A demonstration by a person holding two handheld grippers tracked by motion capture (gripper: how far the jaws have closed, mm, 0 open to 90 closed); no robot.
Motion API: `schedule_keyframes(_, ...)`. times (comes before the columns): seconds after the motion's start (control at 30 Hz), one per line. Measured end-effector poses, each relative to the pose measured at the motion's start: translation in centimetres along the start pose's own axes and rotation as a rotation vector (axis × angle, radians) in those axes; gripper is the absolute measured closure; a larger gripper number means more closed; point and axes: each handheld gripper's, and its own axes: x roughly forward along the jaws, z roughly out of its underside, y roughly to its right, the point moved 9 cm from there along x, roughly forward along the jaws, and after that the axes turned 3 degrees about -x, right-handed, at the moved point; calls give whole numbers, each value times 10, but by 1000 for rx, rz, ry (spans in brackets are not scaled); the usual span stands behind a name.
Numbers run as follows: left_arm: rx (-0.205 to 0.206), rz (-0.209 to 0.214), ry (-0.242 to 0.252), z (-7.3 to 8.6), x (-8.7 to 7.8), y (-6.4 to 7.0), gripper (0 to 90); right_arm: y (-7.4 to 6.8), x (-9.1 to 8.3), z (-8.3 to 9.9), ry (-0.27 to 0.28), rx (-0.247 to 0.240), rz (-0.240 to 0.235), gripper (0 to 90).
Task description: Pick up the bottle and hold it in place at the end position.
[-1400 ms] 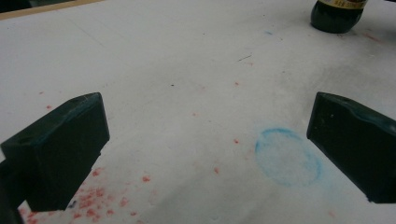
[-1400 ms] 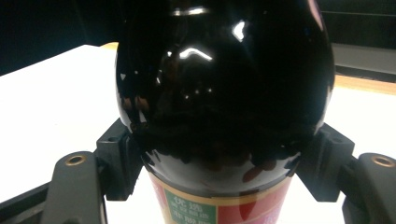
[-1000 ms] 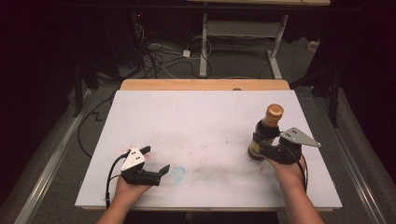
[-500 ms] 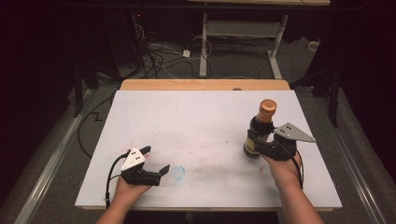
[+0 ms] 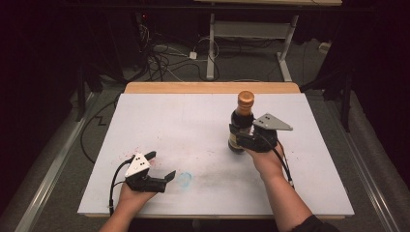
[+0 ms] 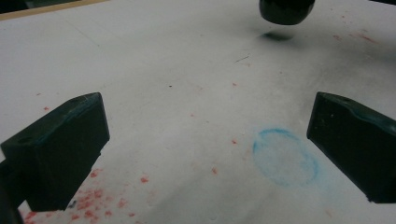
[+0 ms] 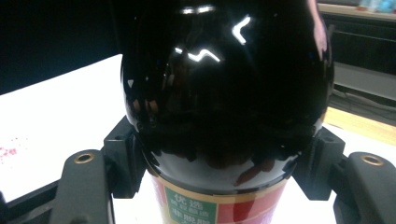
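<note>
Two grippers: right gripper [image 5: 240, 136] clamps upright bottle [image 5: 242, 121]; left gripper [image 5: 161, 166] rests wide open

Left gripper [image 5: 162, 166] sat low near the table's front edge, its 2 jaws spread wide, nothing between them. Right gripper [image 5: 238, 135] was out mid-table, forearm extended, jaws clamped tight, grey plate on top.

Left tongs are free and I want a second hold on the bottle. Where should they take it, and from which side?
Probably the neck, just below the cap, coming from the bottle's left. The bottle stands upright, the right tongs already clamp its wide lower body, and the neck above them is bare and narrow. The left tongs are open and lie on that side of the table.
</note>
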Motion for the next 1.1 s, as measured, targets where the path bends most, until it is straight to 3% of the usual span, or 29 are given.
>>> schedule_keyframes(0.37, 0, 6, 3, 0, -1, 1, 0, -24, 52, -12, -7, -27, -37, 327)
schedule_keyframes(0.4, -57, -6, 52, -5, 2, 3, 0, -25, 56, -13, -9, -33, -39, 327)
schedule_keyframes(0.43, -57, -6, 52, -5, 2, 3, 0, -26, 60, -13, -13, -29, -39, 327)
schedule_keyframes(0.5, -51, -2, 47, -4, 2, 3, 0, -27, 67, -13, -13, -20, -42, 327)
schedule_keyframes(0.53, 2, 13, 4, -1, -1, 1, 0, -27, 69, -13, -11, -20, -45, 326)
schedule_keyframes(0.7, -3, 16, 9, -1, -2, 2, 0, -26, 81, -13, -10, -2, -42, 326)
schedule_keyframes(0.73, -39, 20, 68, -7, 2, 4, 0, -26, 81, -13, -10, -2, -42, 326)
schedule_keyframes(0.77, -40, 16, 65, -7, 2, 4, 0, -26, 83, -12, -10, 4, -43, 325)
schedule_keyframes(0.8, -3, 18, 7, -1, -2, 2, 0, -26, 85, -11, -13, 11, -43, 325)
schedule_keyframes(1.1, -5, 20, 5, -1, -2, 2, 0, -33, 88, -4, -25, 15, -56, 322)
